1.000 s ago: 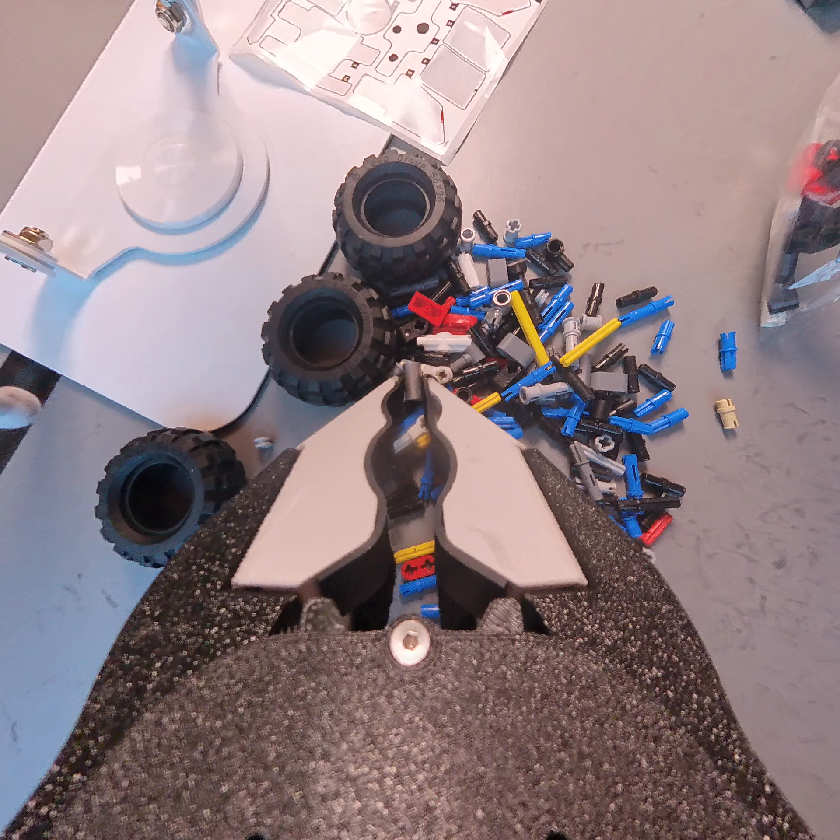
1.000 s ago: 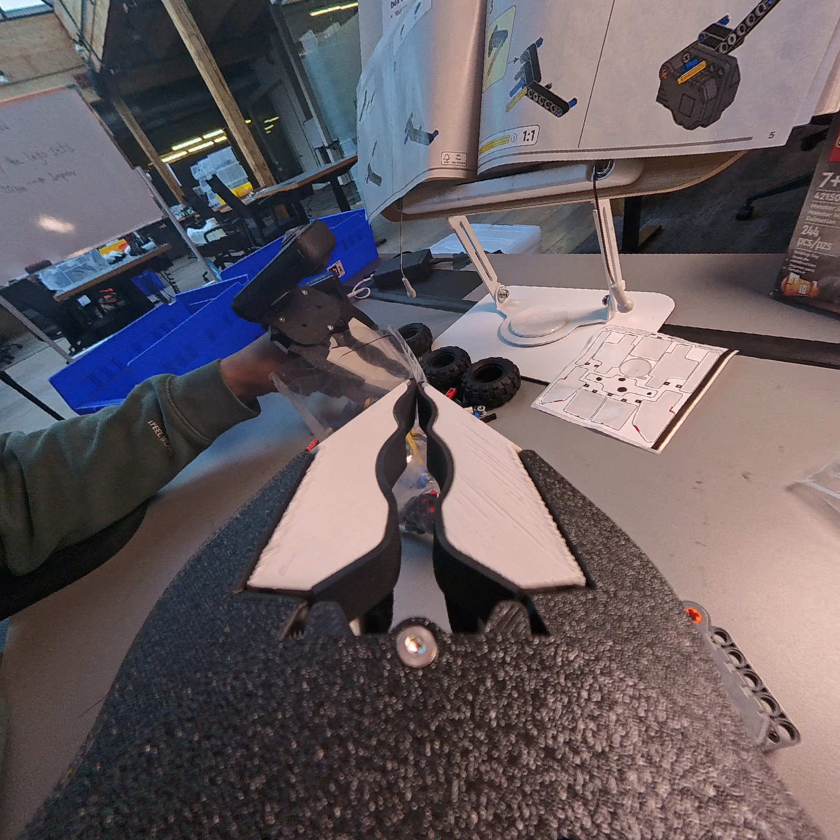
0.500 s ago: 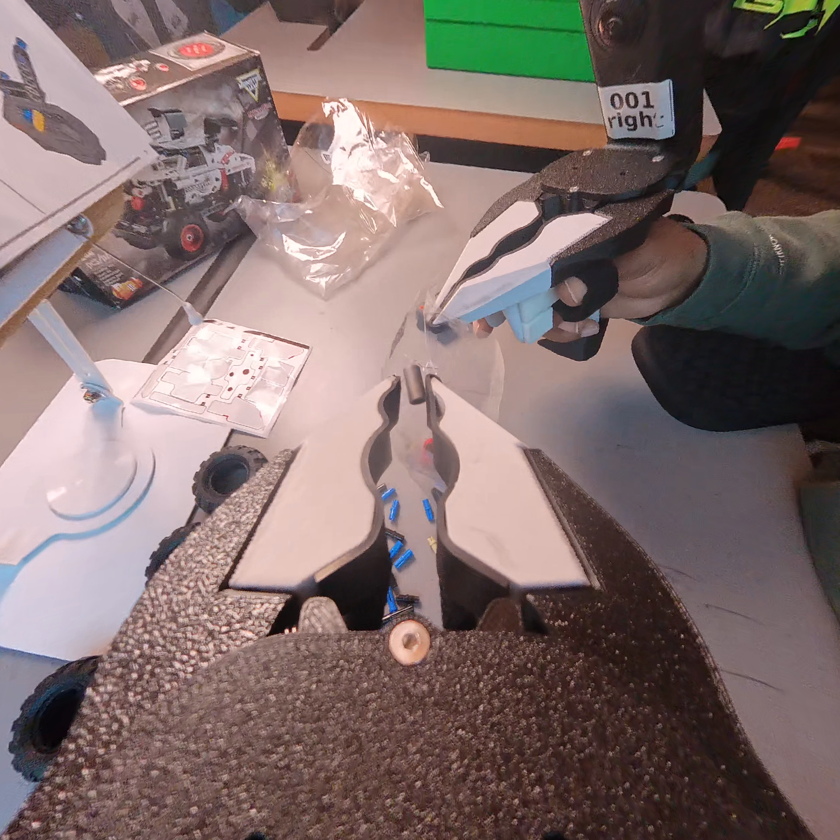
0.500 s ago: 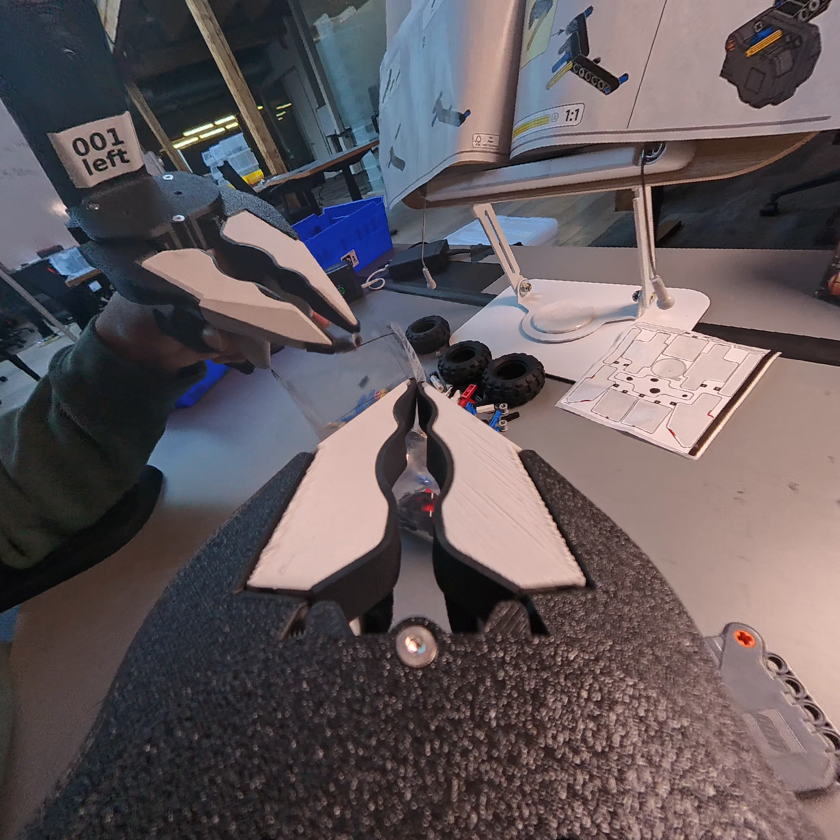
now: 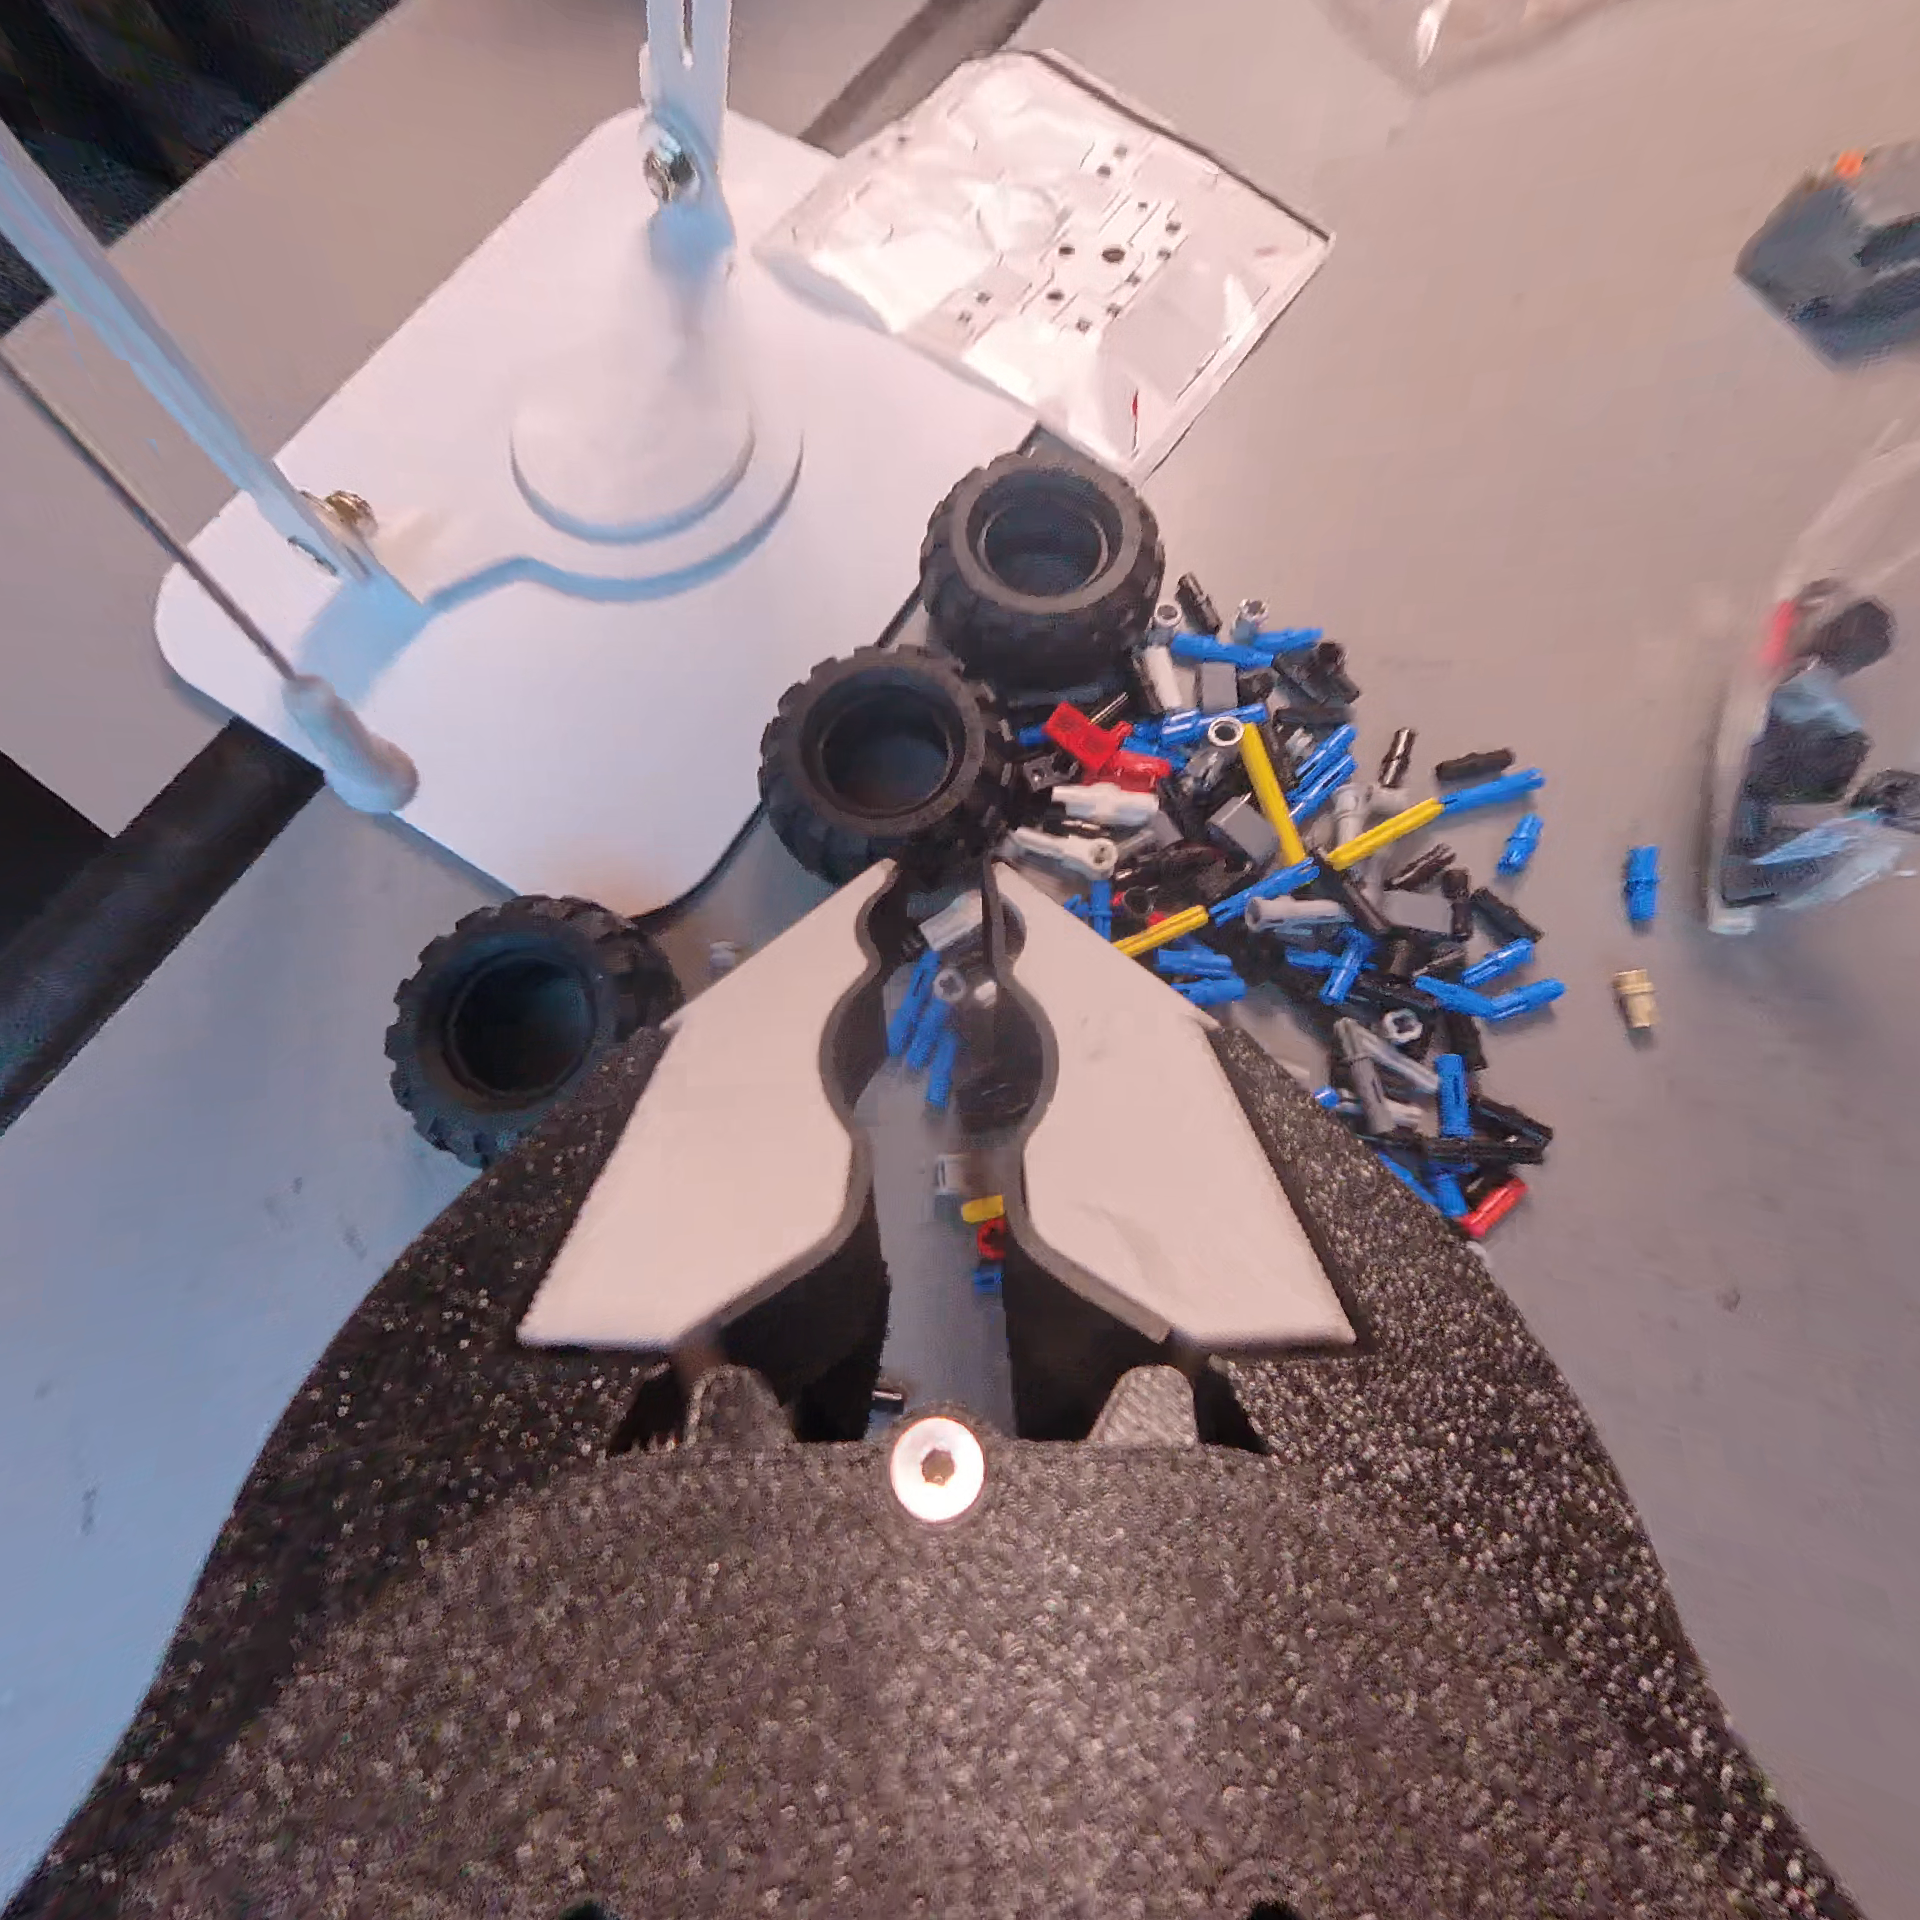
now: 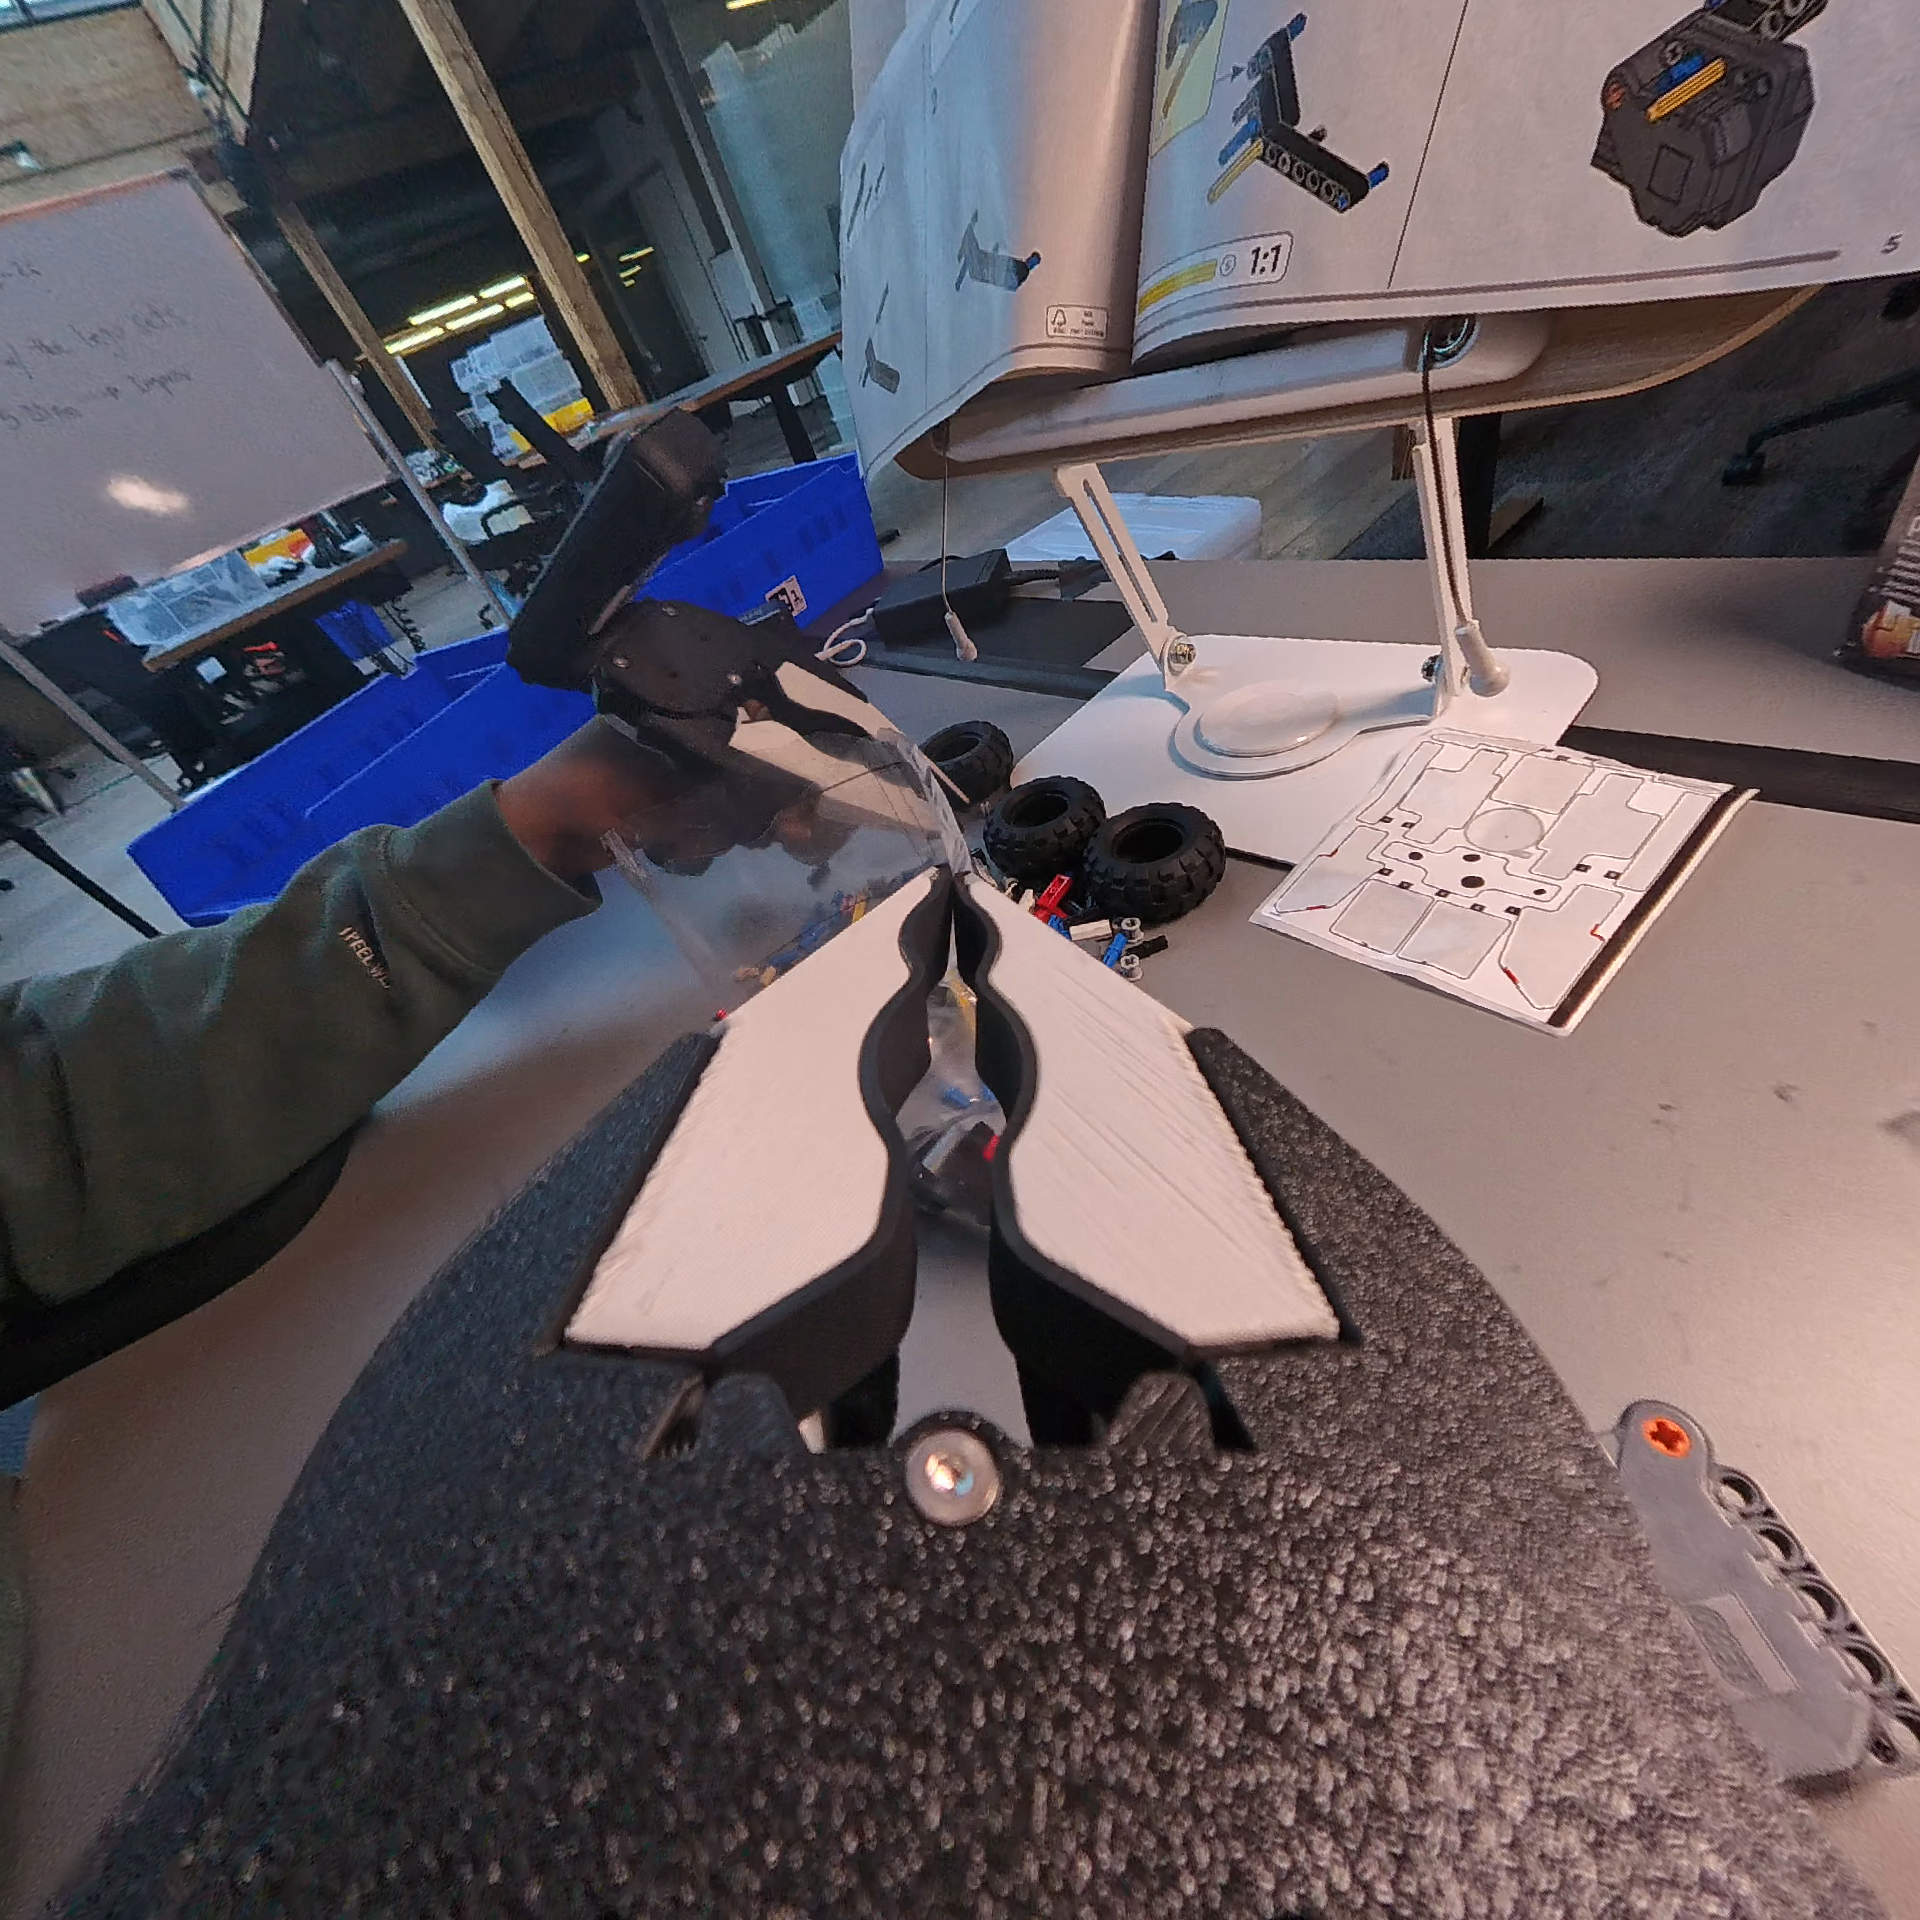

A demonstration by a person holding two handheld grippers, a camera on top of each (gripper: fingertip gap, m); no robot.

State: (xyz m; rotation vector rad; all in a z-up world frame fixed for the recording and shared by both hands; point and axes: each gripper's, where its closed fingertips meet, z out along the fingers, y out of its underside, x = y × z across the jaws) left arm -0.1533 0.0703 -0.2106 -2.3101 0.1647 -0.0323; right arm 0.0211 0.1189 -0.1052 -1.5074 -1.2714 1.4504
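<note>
Clear plastic bag [image 6: 790,831] stretched between both grippers above scattered pins [image 5: 1309,883].

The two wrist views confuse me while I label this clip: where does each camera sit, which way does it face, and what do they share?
Left wrist view: on the left gripper, facing steeply down at a pile of small plastic pins; only its own fingers show.
Right wrist view: on the right gripper, facing level across the grey table at a clear plastic bag; the left gripper, a hand and a green sleeve show.
Shared: three black rubber tyres, white stand base, sticker sheet.
</note>
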